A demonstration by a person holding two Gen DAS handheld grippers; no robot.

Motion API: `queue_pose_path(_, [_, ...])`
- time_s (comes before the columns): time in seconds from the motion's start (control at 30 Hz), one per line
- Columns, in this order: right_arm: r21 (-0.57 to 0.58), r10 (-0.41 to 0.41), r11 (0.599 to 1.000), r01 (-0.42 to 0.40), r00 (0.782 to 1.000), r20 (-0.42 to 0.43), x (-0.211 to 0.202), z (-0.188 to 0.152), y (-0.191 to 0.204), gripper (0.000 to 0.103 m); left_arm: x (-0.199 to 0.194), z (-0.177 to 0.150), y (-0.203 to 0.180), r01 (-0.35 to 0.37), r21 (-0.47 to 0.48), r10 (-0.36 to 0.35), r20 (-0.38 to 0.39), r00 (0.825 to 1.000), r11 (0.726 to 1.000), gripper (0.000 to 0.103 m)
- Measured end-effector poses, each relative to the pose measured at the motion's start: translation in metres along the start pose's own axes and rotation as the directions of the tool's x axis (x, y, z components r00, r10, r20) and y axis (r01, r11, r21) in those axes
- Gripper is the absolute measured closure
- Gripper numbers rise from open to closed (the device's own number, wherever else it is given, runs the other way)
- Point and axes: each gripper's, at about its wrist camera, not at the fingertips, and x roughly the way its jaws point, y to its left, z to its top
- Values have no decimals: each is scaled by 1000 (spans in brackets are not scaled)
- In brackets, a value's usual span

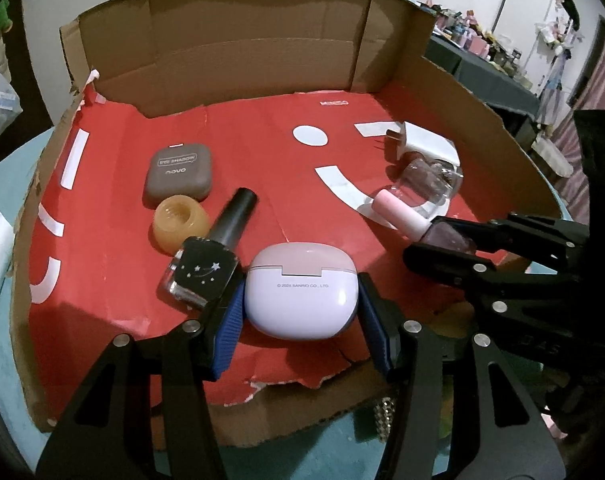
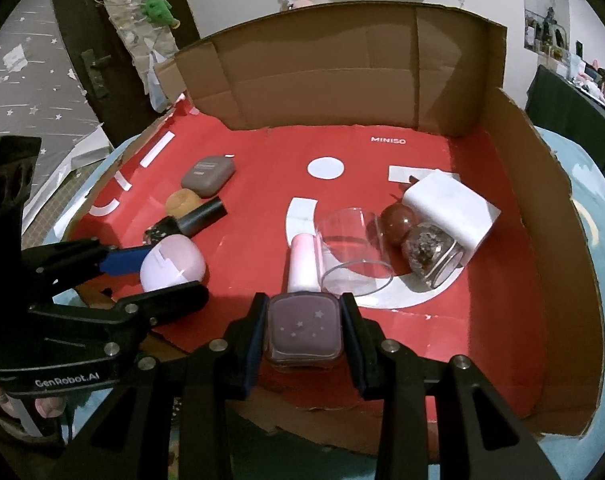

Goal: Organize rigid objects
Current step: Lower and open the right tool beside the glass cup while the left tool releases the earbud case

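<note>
A lilac earbud case (image 1: pixel 302 296) rests on the red liner at the front of the cardboard tray (image 1: pixel 238 60). My left gripper (image 1: pixel 302 322) is shut on it, a blue pad pressed to each side. In the right wrist view the case (image 2: pixel 172 266) shows at the left in the same grip. My right gripper (image 2: pixel 302 324) is shut on a mauve nail polish bottle (image 2: pixel 302 330) with a pink cap (image 2: pixel 302 262) pointing away. From the left wrist view, that bottle (image 1: pixel 450 238) sits between the right gripper's fingers (image 1: pixel 482 240).
A black nail polish bottle (image 1: pixel 210 264), an orange jar (image 1: pixel 178 224) and a grey-brown eye shadow case (image 1: pixel 178 174) lie at the left. At the right are a tipped clear cup (image 2: pixel 354 252), a brown ball (image 2: pixel 400 220), a small glass jar (image 2: pixel 430 252) and a white charger (image 2: pixel 450 204).
</note>
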Motion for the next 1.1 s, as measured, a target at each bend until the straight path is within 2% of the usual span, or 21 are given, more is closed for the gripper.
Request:
queue_pose_path(0.5, [-7,-65,998,66,998,21,6,7,-7,65,13,11,12,-77,-29,77,12,997,997,52])
queue_pose_path(1.1, [8,-62,998,62,998,14,8,7,-9,65,17,14,12,-85,-26,86,13,996,996,52])
